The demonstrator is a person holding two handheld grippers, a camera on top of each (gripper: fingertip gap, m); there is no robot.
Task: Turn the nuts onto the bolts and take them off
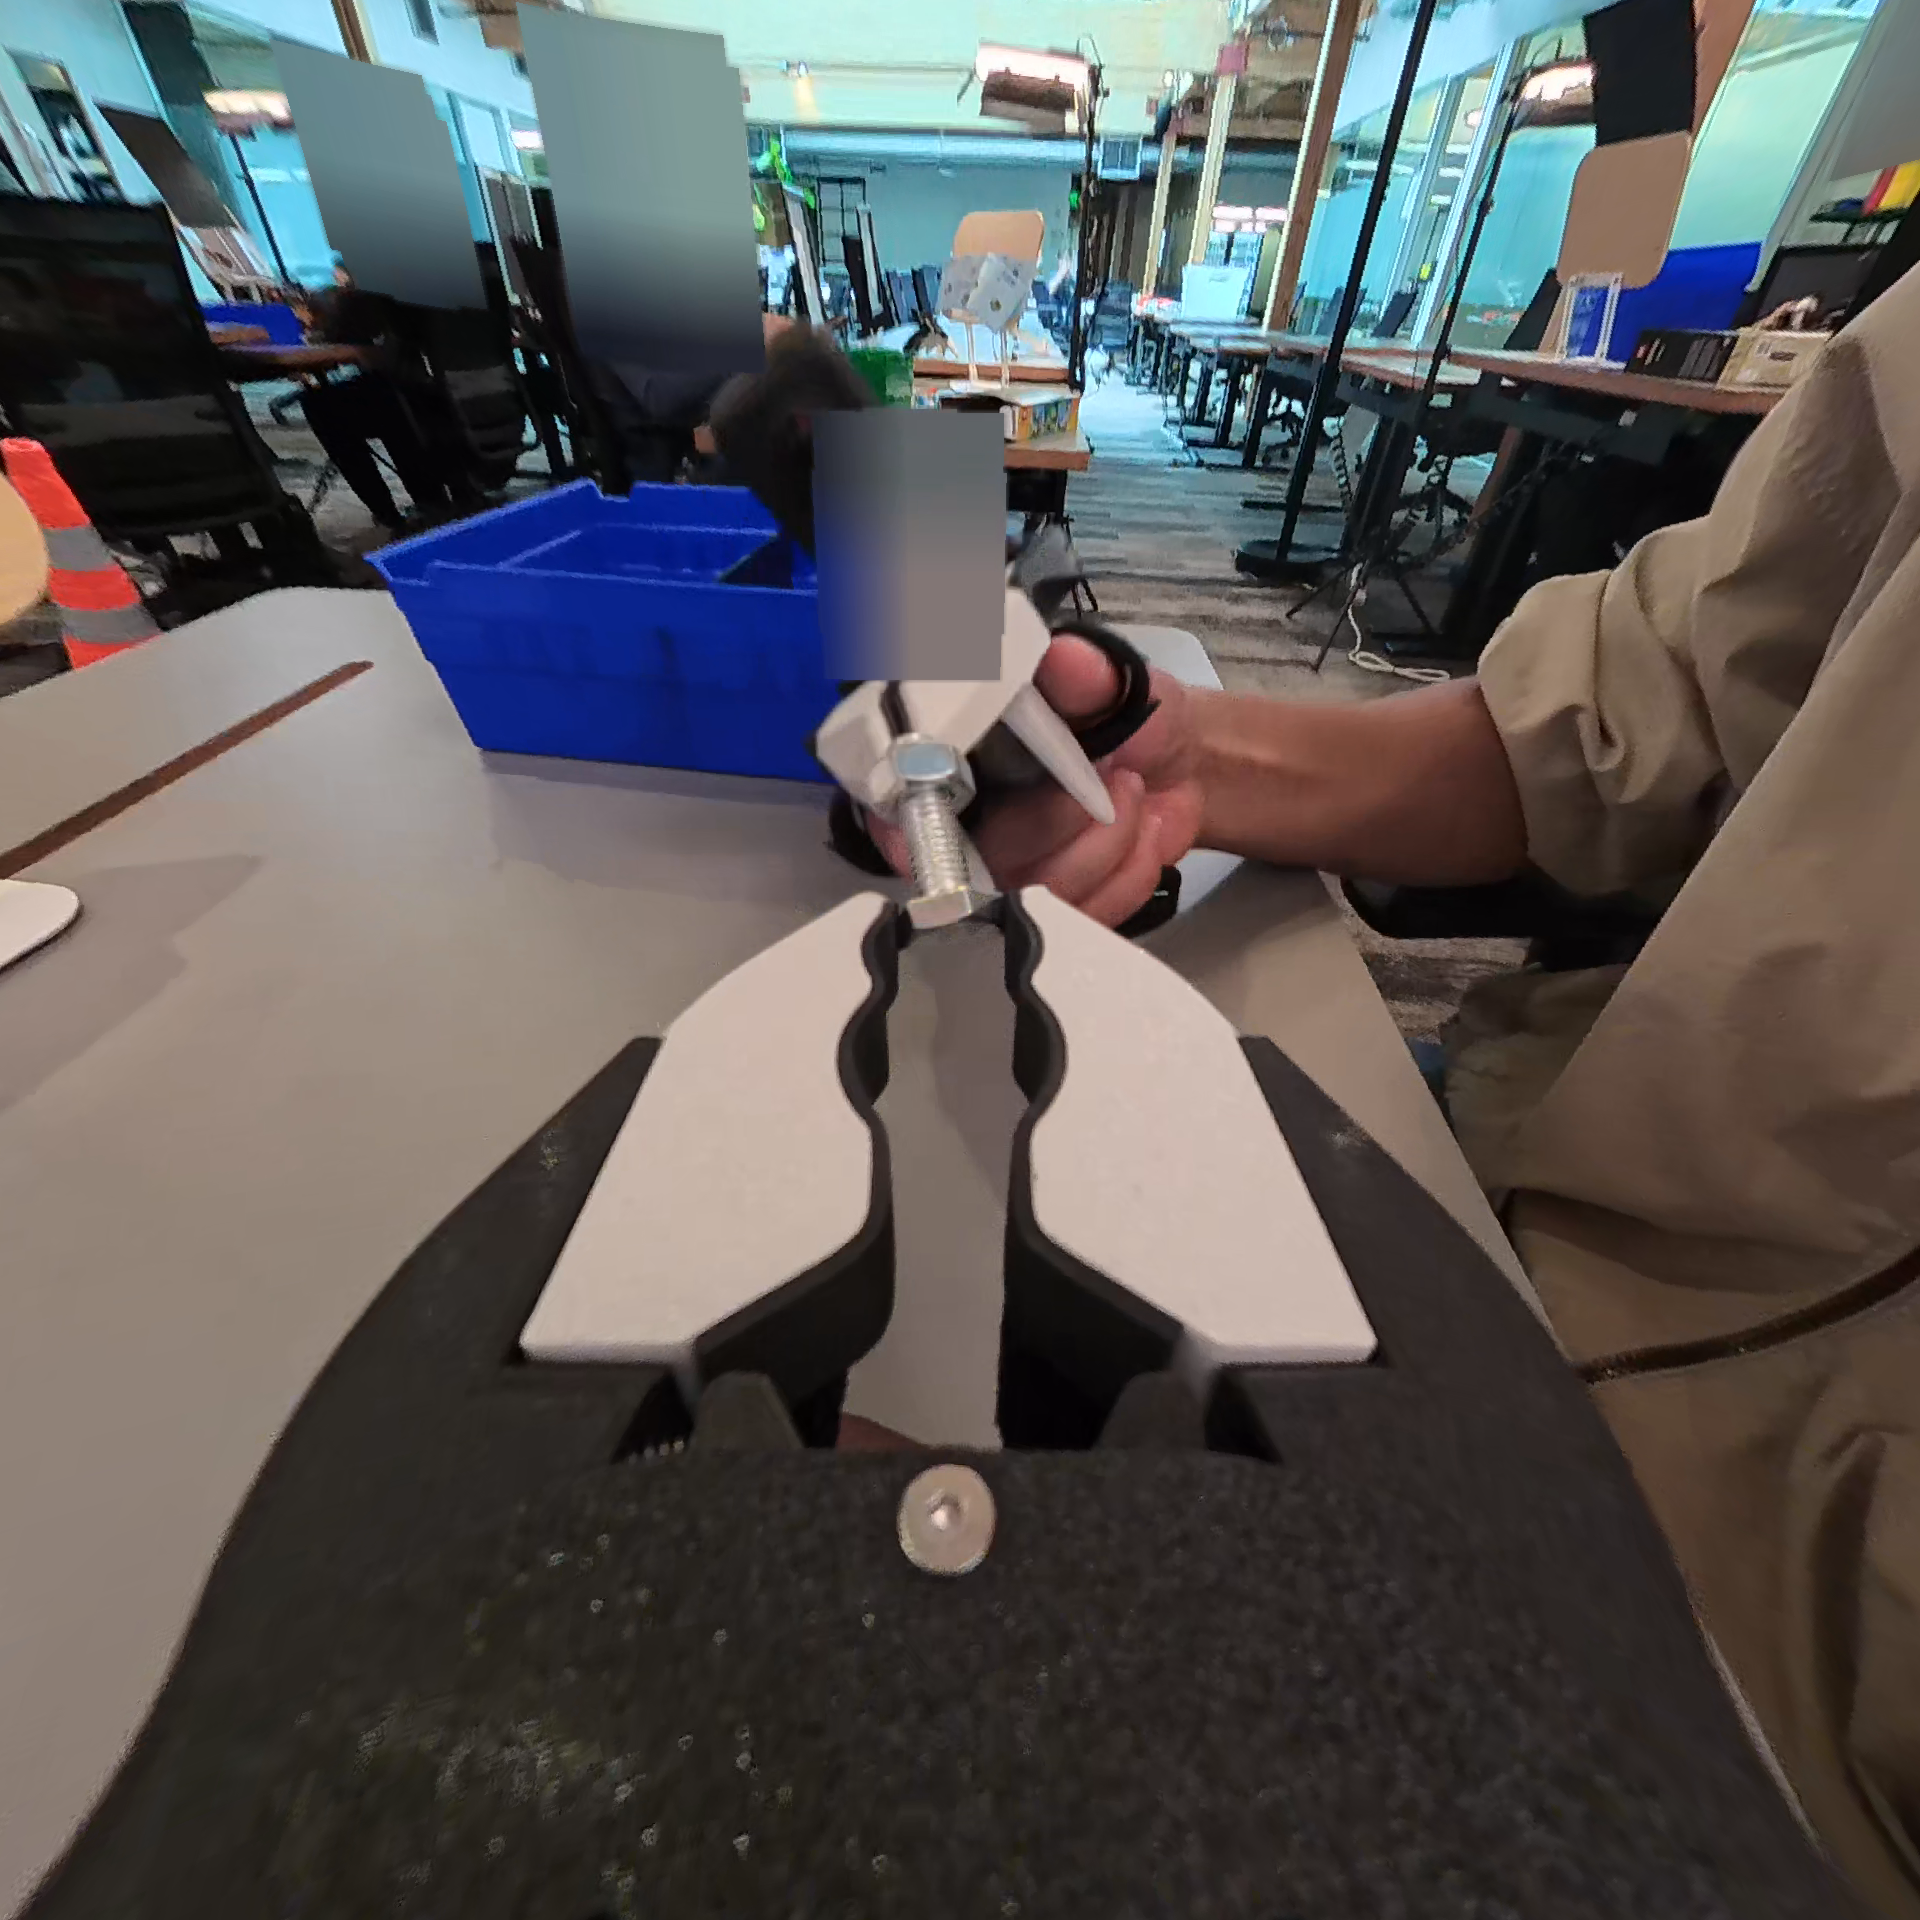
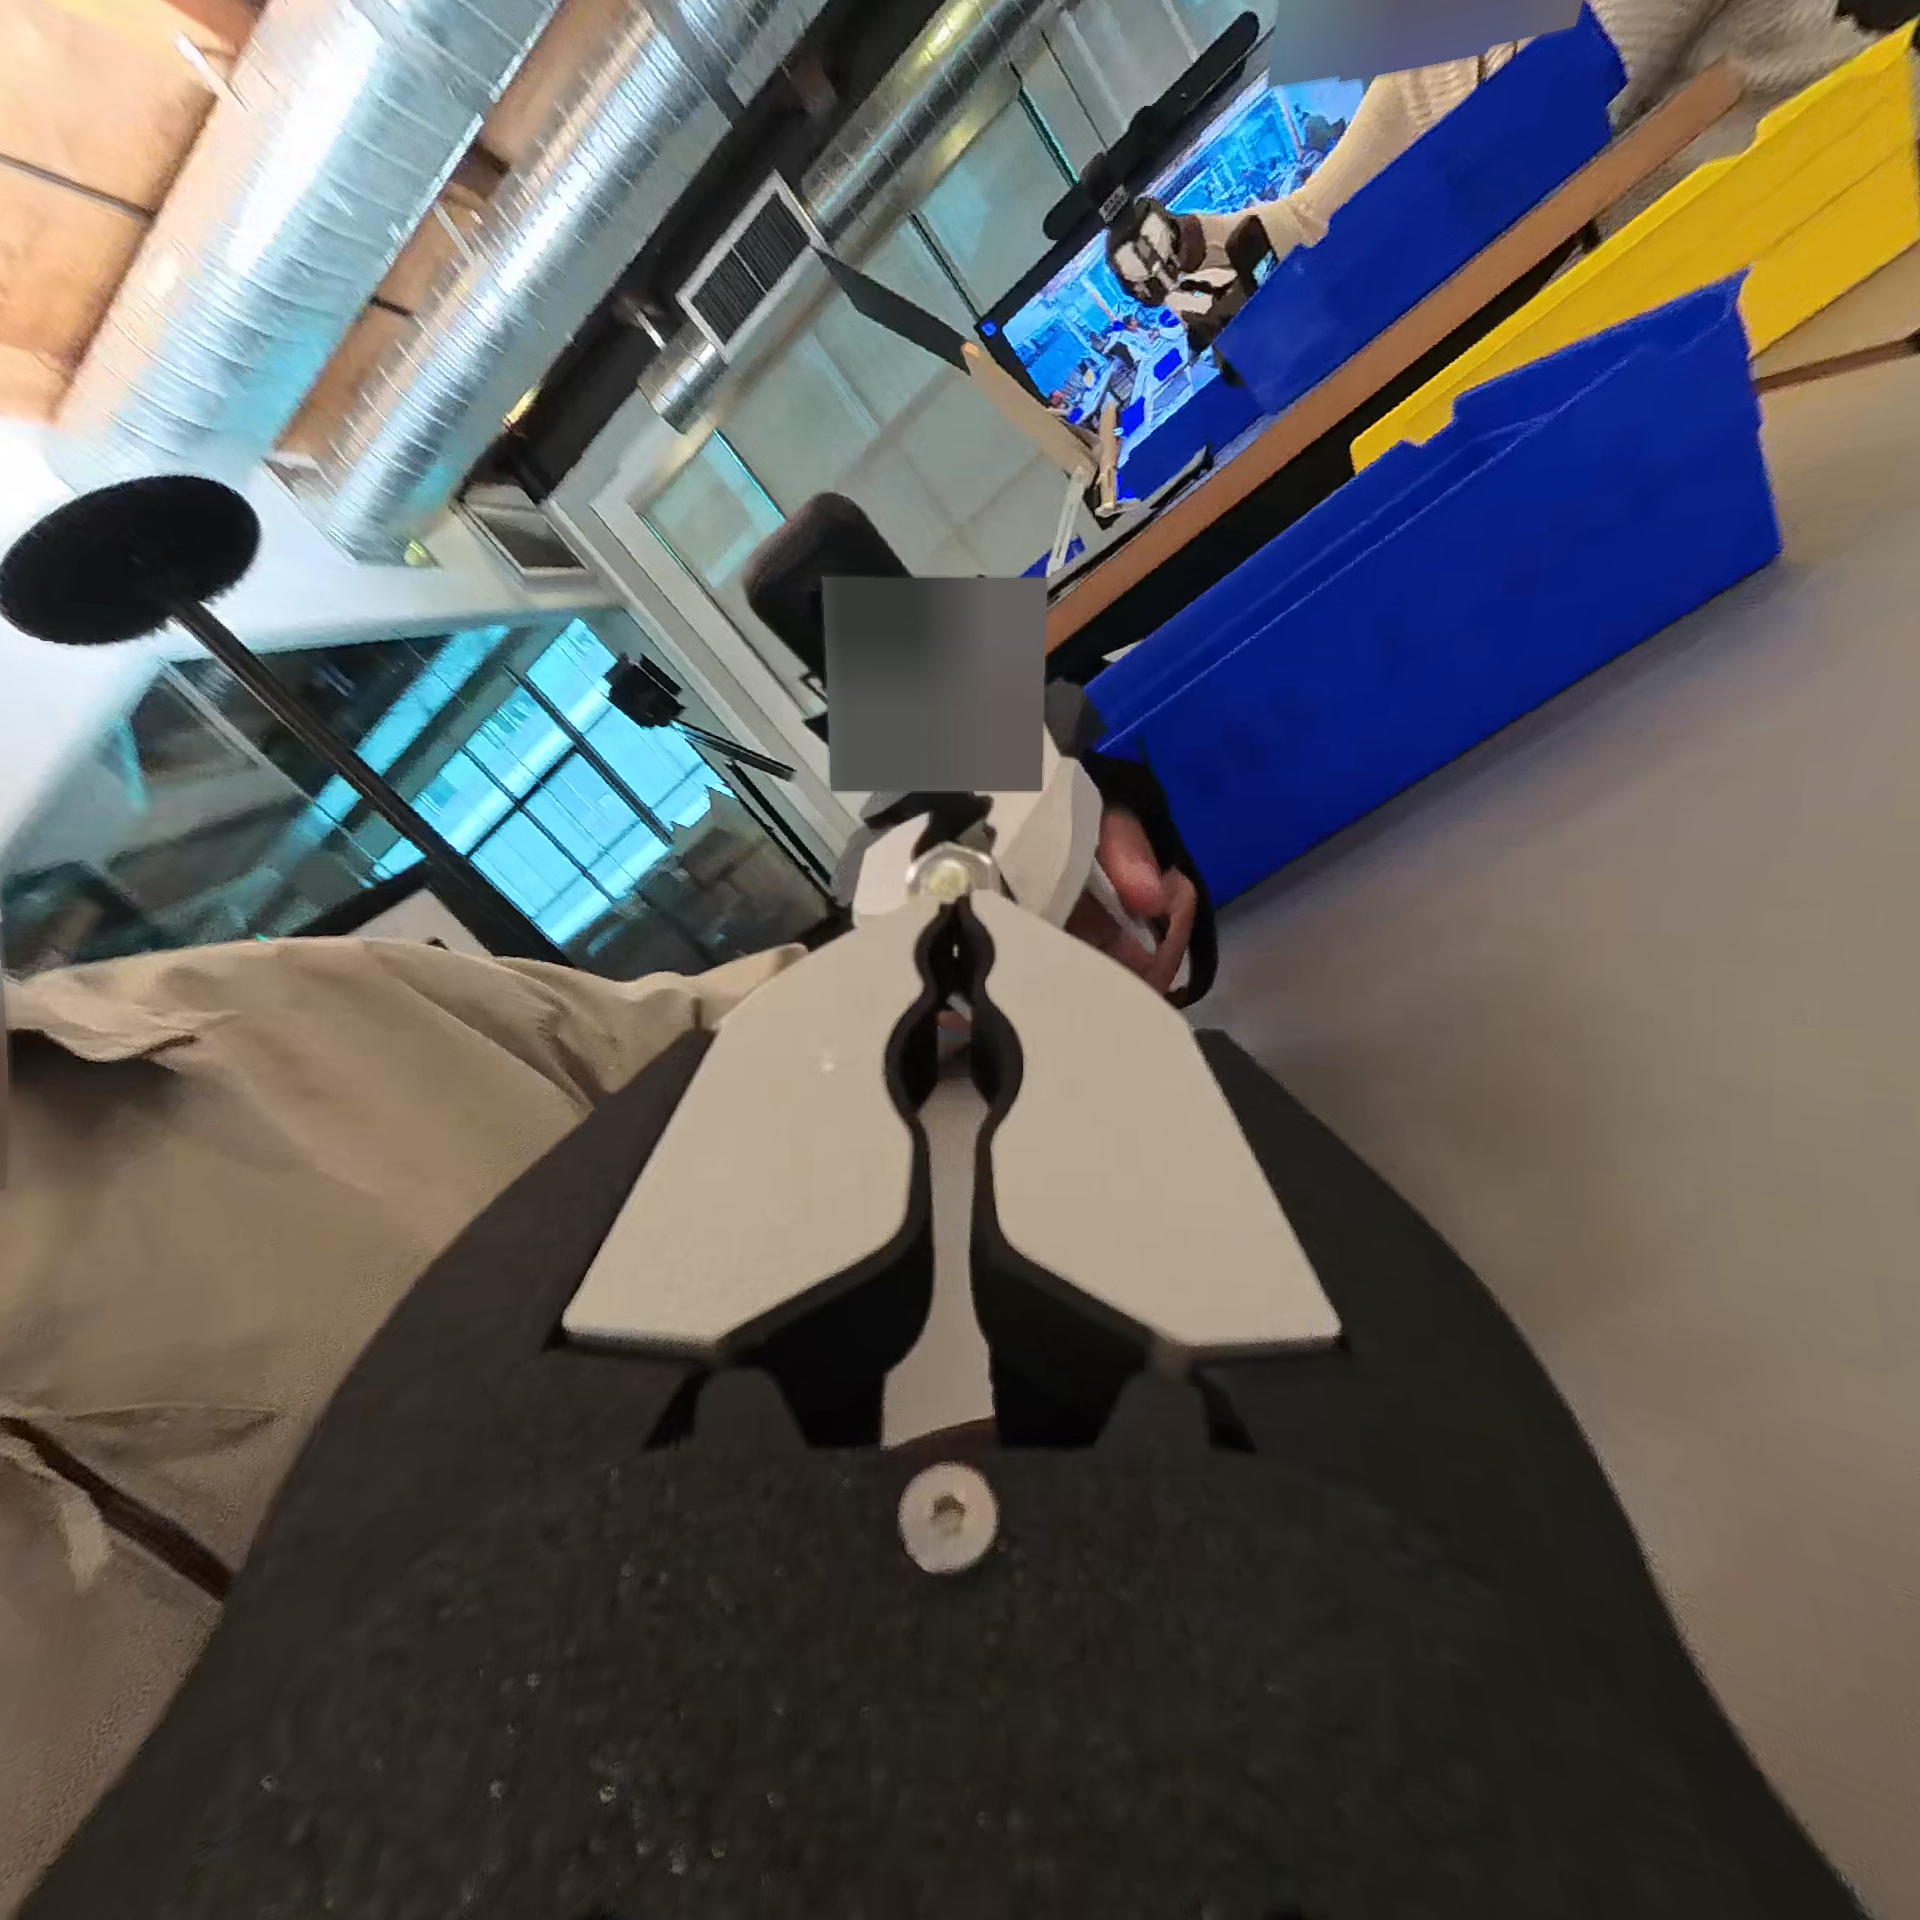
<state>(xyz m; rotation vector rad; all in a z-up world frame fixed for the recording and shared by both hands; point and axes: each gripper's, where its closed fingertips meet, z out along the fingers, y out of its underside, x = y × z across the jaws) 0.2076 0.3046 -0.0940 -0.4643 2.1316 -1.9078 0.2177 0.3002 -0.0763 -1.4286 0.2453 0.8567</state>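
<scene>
My left gripper (image 1: pixel 951 914) is shut on the hex head of a silver bolt (image 1: pixel 935 842) and holds it above the grey table (image 1: pixel 364 935). The threaded shaft points away from me. A silver nut (image 1: pixel 920 774) sits on the far end of the shaft. My right gripper (image 2: pixel 953 920) faces the bolt end-on, with its pads together. The nut (image 2: pixel 945 878) lies just beyond its fingertips, not between them. The right gripper also shows in the left wrist view (image 1: pixel 894 727), tips against the nut.
A blue bin (image 1: pixel 623 623) stands on the table behind the grippers and shows in the right wrist view (image 2: pixel 1455 644). A yellow bin (image 2: pixel 1714 229) lies beyond it. An orange cone (image 1: pixel 73 551) is at far left. A beige sleeve (image 1: pixel 1662 831) fills the right. The tips of both grippers are at nearly the same place.
</scene>
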